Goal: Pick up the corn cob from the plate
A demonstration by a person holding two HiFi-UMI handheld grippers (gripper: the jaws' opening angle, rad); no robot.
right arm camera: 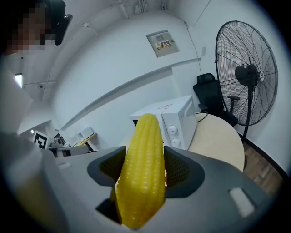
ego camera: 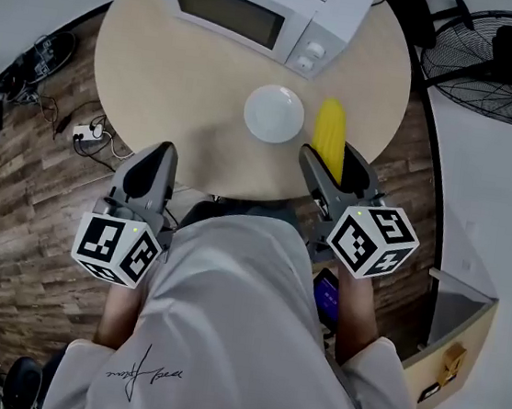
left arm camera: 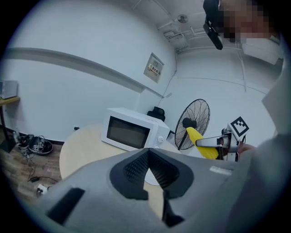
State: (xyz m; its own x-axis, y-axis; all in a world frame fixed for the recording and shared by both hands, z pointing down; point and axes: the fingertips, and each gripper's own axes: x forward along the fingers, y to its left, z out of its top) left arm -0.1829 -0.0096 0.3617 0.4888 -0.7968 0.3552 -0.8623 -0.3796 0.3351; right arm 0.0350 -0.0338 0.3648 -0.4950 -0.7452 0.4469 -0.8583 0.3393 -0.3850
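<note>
Right gripper (right arm camera: 144,159): jaws clamped on the corn cob (right arm camera: 142,173), held beside the plate (ego camera: 274,113) (bare). Left gripper (left arm camera: 148,152): jaws apparently together, idle. I'd hold firm pressure and lift level.

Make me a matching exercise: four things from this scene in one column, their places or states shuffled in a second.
1. corn cob
2. plate
3. microwave
4. left gripper

A. shut, empty
B. bare, in the middle of the table
C. held in the right gripper
D. at the table's far edge

Pairs: 1-C, 2-B, 3-D, 4-A
</note>
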